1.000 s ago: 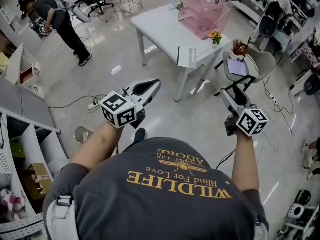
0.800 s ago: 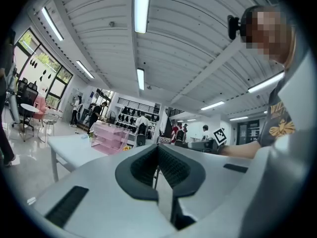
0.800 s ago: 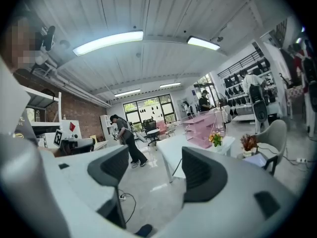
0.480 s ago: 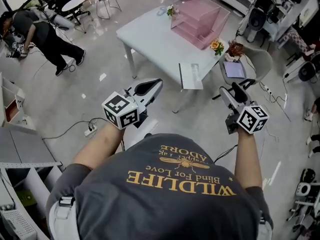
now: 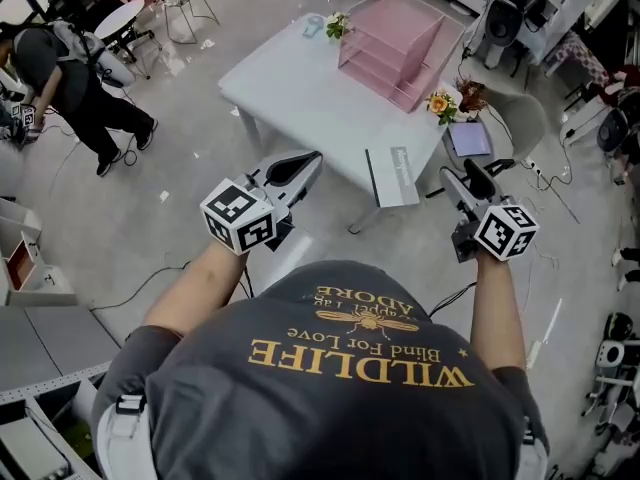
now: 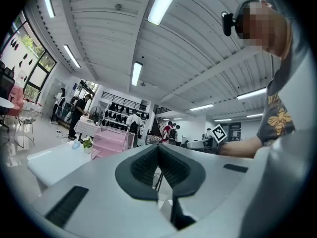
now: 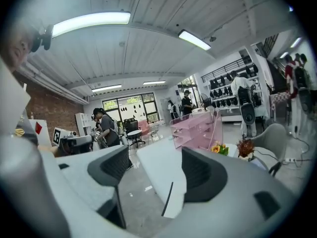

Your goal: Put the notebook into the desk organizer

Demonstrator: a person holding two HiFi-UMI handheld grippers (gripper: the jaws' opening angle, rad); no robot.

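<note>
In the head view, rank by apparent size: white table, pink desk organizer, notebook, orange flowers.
Largest to smallest:
white table
pink desk organizer
notebook
orange flowers
All lie at similar distance, so nearness hardly skews this.

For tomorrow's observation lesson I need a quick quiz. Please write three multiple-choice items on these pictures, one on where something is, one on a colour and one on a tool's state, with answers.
1. Where does the notebook lie?
A) on the floor
B) at the near edge of the white table
C) on the grey chair

2. What colour is the desk organizer?
A) blue
B) black
C) pink

3. How is the right tool?
A) open, holding nothing
B) shut on the notebook
C) shut, holding nothing

Answers:
1 B, it lies flat by the table's near corner.
2 C, its walls show pink.
3 A, the right gripper view shows its jaws apart with only the distant table between them.
</note>
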